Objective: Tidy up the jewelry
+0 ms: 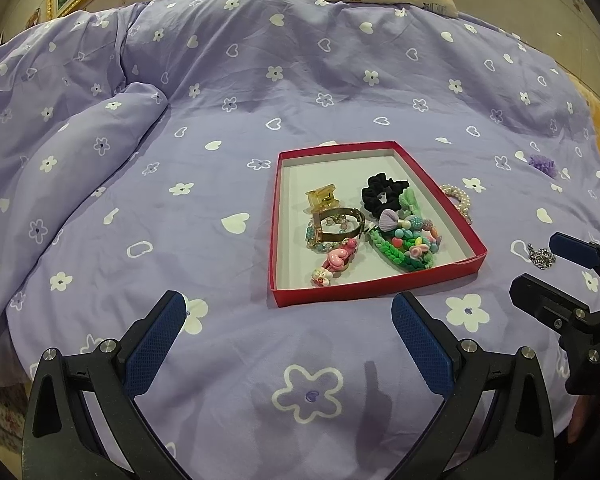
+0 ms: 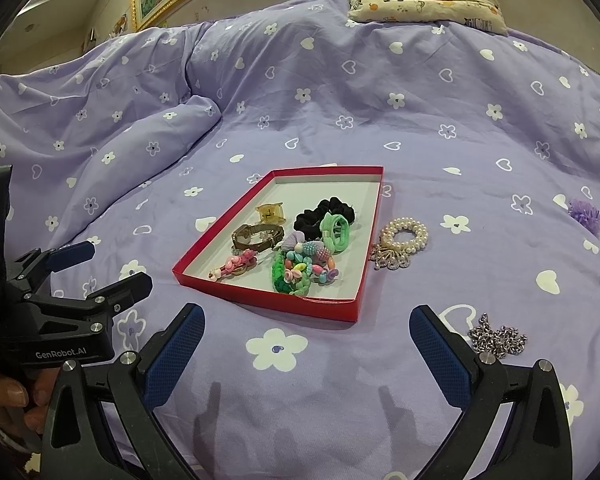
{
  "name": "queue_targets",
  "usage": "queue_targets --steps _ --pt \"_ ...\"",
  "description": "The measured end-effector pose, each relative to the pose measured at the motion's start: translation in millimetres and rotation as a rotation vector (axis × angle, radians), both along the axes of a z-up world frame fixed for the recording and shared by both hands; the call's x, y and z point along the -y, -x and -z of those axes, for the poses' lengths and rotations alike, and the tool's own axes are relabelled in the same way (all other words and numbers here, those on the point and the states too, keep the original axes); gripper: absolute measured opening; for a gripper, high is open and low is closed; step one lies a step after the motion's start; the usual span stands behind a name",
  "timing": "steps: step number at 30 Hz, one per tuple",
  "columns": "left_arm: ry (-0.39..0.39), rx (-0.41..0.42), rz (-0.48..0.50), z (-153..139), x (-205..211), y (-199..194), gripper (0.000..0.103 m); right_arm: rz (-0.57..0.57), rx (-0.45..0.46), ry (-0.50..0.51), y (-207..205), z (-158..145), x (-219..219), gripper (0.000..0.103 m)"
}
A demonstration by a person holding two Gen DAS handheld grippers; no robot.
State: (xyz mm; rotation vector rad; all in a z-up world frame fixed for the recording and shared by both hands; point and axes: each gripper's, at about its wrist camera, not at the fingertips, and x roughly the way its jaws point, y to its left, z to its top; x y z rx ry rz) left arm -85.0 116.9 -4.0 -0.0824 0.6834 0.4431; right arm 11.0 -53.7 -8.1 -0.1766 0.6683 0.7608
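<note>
Judging by how things lie, most of the sorting is done: the red box [image 2: 256,290] on the bed [image 2: 340,92] already holds the bulk of the pieces, and a few stragglers are left outside it.

Farthest left, the left gripper [image 1: 290,322] hovers low over the purple cover with its jaws spread wide and nothing between them; the box sits just ahead of it and a little to its right. Inside, going across, lie a yellow hair claw [image 2: 270,213], a gold bracelet [image 2: 256,237], a pink clip [image 2: 236,264], green braided bands with coloured beads [image 2: 300,274], a black scrunchie [image 2: 320,214] and a green hair tie [image 2: 335,230].

Next comes the right gripper [image 2: 306,340], also wide open and empty, with the near wall of the box straight ahead of it. Beyond its right finger, touching or just beside the box's right wall, rests a pearl bracelet [image 2: 404,238]. Just beside that same finger's outer edge lies a silver chain [image 2: 498,340], the nearest loose piece and probably the easiest next pick. Well off to the right sits a purple flower piece [image 2: 586,216].

So three items appear to remain outside the box.
</note>
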Motion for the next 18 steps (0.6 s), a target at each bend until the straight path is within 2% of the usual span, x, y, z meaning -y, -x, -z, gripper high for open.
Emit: queue_targets --steps 18 --pt "0.010 -0.015 0.009 1.0 -2.4 -5.6 0.103 0.004 -0.015 -0.004 -5.4 -2.2 2.0 0.103"
